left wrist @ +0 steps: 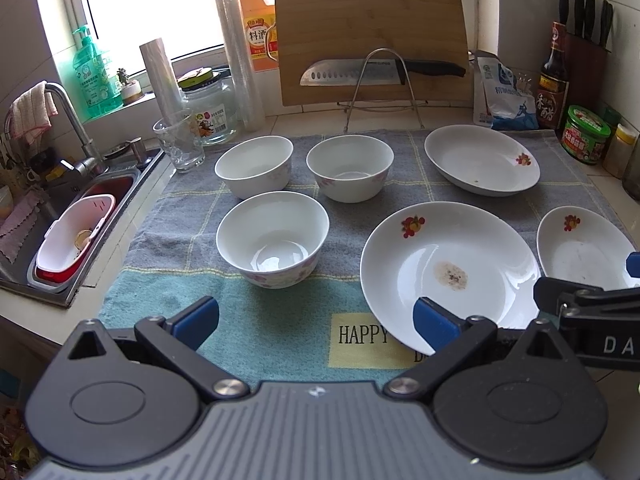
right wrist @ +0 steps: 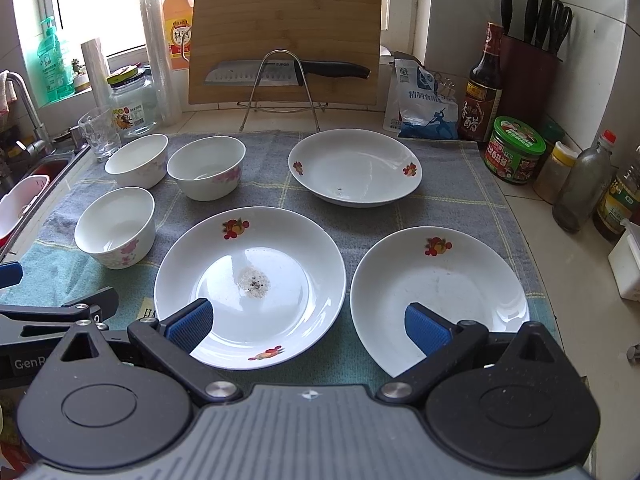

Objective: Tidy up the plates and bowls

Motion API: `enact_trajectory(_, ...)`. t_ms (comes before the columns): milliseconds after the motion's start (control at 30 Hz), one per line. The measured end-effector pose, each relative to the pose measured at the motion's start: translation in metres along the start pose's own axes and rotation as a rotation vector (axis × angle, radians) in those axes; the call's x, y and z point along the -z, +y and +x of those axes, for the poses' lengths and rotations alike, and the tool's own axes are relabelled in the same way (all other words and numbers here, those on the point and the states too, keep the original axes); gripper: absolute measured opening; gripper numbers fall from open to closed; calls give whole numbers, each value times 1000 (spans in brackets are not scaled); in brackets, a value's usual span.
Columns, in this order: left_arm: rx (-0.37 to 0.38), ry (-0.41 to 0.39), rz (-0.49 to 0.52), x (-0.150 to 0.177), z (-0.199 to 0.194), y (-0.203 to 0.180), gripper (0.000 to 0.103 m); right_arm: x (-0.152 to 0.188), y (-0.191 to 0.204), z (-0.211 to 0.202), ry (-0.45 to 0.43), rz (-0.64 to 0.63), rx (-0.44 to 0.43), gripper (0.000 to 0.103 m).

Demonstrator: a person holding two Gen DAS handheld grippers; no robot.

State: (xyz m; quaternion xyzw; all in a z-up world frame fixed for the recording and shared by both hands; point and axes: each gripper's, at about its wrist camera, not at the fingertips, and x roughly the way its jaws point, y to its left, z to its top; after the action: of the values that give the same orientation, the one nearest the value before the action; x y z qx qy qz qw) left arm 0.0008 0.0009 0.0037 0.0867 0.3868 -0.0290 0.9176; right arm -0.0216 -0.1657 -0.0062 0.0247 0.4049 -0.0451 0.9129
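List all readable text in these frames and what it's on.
"HAPPY": towel, yellow patch.
"SUPOR": knife blade.
"料酒": orange jug label.
"香醋": dark bottle label.
"DA": right gripper body, cut off.
"GenR": left gripper body, cut off.
Salt bag, green-lid jar, glass jar, soap bottle: print too small.

White plates (right wrist: 250, 280) with red flowers

left gripper (left wrist: 316, 322): jaws spread wide, empty, pointing 12 o'clock | right gripper (right wrist: 308, 322): jaws spread wide, empty, at left's 3 o'clock
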Motion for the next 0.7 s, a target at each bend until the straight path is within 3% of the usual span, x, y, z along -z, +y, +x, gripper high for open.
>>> enact_trajectory(700,-3,-4,-2,-3,-1,1,102,-2,3,-2,-6,-8,1,103)
